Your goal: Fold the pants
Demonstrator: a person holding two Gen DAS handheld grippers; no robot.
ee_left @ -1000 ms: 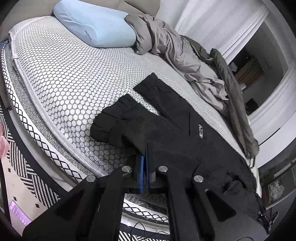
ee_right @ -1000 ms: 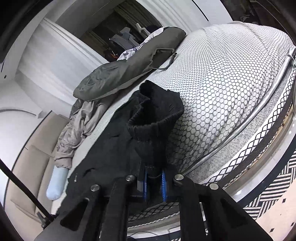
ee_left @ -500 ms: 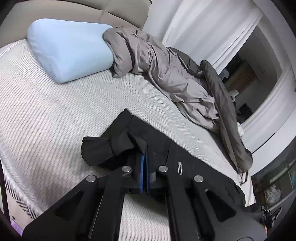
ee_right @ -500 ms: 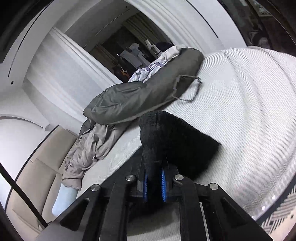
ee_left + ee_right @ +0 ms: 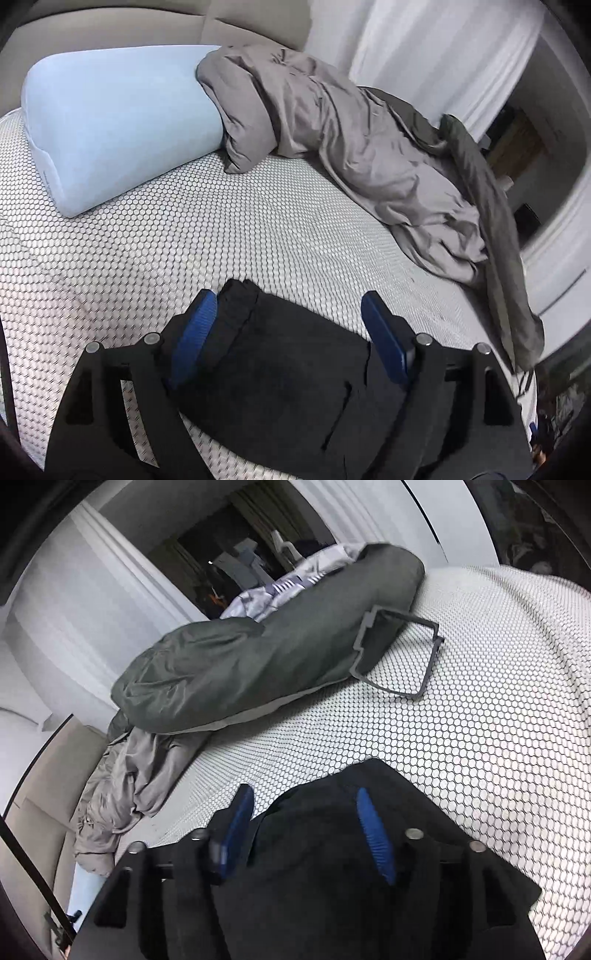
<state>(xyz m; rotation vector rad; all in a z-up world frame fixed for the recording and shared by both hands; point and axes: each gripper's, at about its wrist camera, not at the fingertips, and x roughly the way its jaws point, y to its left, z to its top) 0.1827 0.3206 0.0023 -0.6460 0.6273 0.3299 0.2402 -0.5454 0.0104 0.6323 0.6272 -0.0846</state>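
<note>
Now both the left gripper (image 5: 290, 334) and right gripper (image 5: 303, 834) have just opened, releasing the black pants (image 5: 295, 387) at lower centre; this fold looks finished.

You get soft, even, fairly dim light with no hard shadows or glare. Both fisheye views bend strongly toward dark, vignetted corners. The black pants (image 5: 295, 387) lose nearly all detail at the bottom, and the right view shows slight motion blur at lower left.

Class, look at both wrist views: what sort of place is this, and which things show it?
Most likely a bedroom: black pants lie on a mattress with a honeycomb-patterned cover, a pale blue pillow sits by a padded headboard, and a rumpled grey duvet lies alongside.
</note>
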